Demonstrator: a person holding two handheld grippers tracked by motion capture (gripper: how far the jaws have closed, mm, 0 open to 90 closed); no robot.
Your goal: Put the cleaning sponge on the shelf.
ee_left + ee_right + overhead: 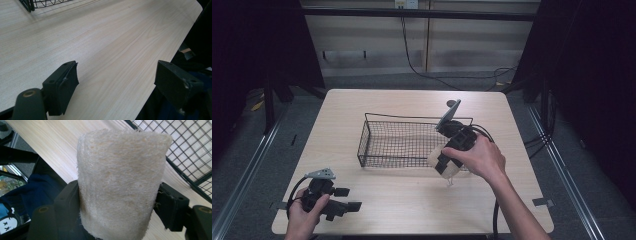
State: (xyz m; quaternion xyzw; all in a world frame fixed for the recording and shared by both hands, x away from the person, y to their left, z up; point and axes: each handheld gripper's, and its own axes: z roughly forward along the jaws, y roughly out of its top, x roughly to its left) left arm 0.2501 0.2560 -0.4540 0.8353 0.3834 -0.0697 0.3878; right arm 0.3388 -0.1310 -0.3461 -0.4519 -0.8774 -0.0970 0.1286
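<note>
A beige, fibrous loofah roll (120,170) stands between the jaws of my right gripper (117,203), which press on it from both sides. From above, the right gripper (443,162) hovers over the front right corner of a black wire basket (377,135), and the loofah (434,156) pokes out below the hand. My left gripper (348,198) rests near the table's front left corner, held by the person's hand. In its own view the left gripper (117,75) stands open over bare wood with nothing between the jaws.
The light wooden table (412,205) has the basket (190,152) at its middle; a basket corner (27,3) shows far off in the left gripper view. Cables trail on the floor behind. Dark curtains flank both sides.
</note>
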